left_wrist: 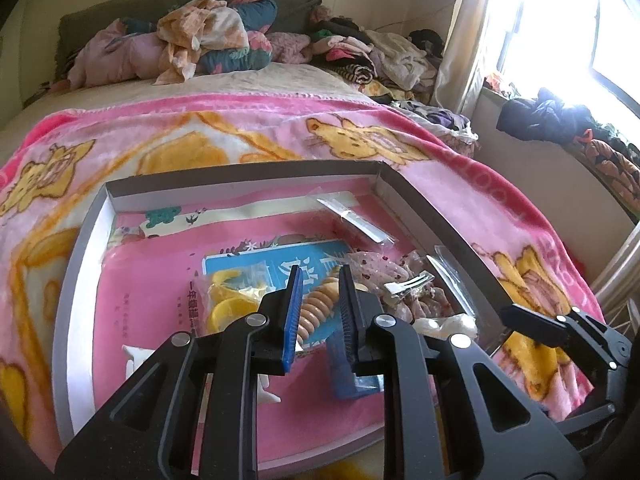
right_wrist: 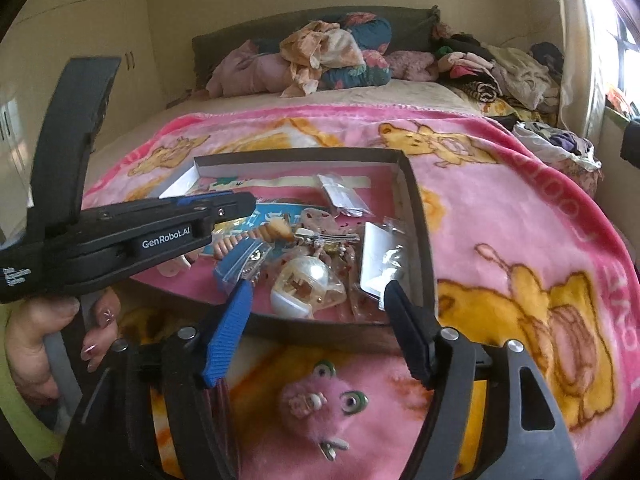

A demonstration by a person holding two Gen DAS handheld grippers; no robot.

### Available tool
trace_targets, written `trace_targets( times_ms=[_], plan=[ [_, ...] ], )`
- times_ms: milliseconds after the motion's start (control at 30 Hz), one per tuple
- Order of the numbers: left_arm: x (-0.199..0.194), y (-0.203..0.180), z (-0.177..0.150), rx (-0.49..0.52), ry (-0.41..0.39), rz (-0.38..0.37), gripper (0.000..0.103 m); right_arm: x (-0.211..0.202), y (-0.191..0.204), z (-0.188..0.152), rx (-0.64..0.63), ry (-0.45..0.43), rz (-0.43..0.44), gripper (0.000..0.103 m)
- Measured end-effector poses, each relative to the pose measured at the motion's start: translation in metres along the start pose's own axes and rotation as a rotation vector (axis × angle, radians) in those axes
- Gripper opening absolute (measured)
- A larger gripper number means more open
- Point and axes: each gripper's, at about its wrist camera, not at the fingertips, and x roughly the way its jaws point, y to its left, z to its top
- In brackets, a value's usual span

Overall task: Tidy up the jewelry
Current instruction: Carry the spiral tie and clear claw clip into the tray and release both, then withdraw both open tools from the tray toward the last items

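Left hand-held gripper (left_wrist: 320, 280) is nearly shut, and a tan beaded bracelet (left_wrist: 316, 308) of stacked, ribbed rings lies between its blue pads; whether the pads actually press on the beads cannot be told from either view. In the right wrist view the bracelet (right_wrist: 256, 236) hangs at that gripper's tip above the box (right_wrist: 420, 240), so the step in hand looks like lifting one piece out of the pile to sort it. The next move likely calls for a firm hold and a bare spot on the pink lining to lay it down. To the right inside the box, a silver hair clip (left_wrist: 408, 282), small clear bags and a clear round capsule (right_wrist: 308, 284) crowd together. Farther right, the right hand-held gripper (right_wrist: 316, 292) stands wide open and empty, at the box's near edge just before the capsule, over the pink blanket (right_wrist: 520, 220) on the bed
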Motion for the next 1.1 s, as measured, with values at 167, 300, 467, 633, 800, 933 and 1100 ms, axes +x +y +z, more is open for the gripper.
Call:
trace_targets(
  times_ms=[167, 300, 467, 633, 800, 933, 1100],
  plan=[
    [-0.007, 0.000, -0.002, -0.003, -0.012, 0.006, 0.027, -0.015, -0.009, -0.005, 0.022, -0.024, -0.019, 0.072],
    [-0.017, -0.001, -0.003, -0.015, -0.029, 0.001, 0.041, -0.028, -0.016, -0.009, 0.041, -0.041, -0.032, 0.074],
    [-0.034, -0.003, -0.006, -0.023, -0.063, -0.001, 0.057, -0.044, -0.019, -0.014, 0.045, -0.065, -0.046, 0.079],
    [-0.049, -0.006, -0.011, -0.032, -0.081, -0.003, 0.073, -0.060, -0.020, -0.020, 0.048, -0.089, -0.058, 0.082],
    [-0.061, -0.008, -0.019, -0.038, -0.086, 0.006, 0.088, -0.072, -0.019, -0.028, 0.041, -0.104, -0.064, 0.082],
    [-0.068, -0.010, -0.026, -0.032, -0.084, 0.017, 0.090, -0.078, -0.021, -0.031, 0.044, -0.107, -0.067, 0.083],
    [-0.075, -0.014, -0.034, -0.020, -0.083, 0.021, 0.091, -0.087, -0.024, -0.036, 0.057, -0.119, -0.068, 0.083]
  ],
)
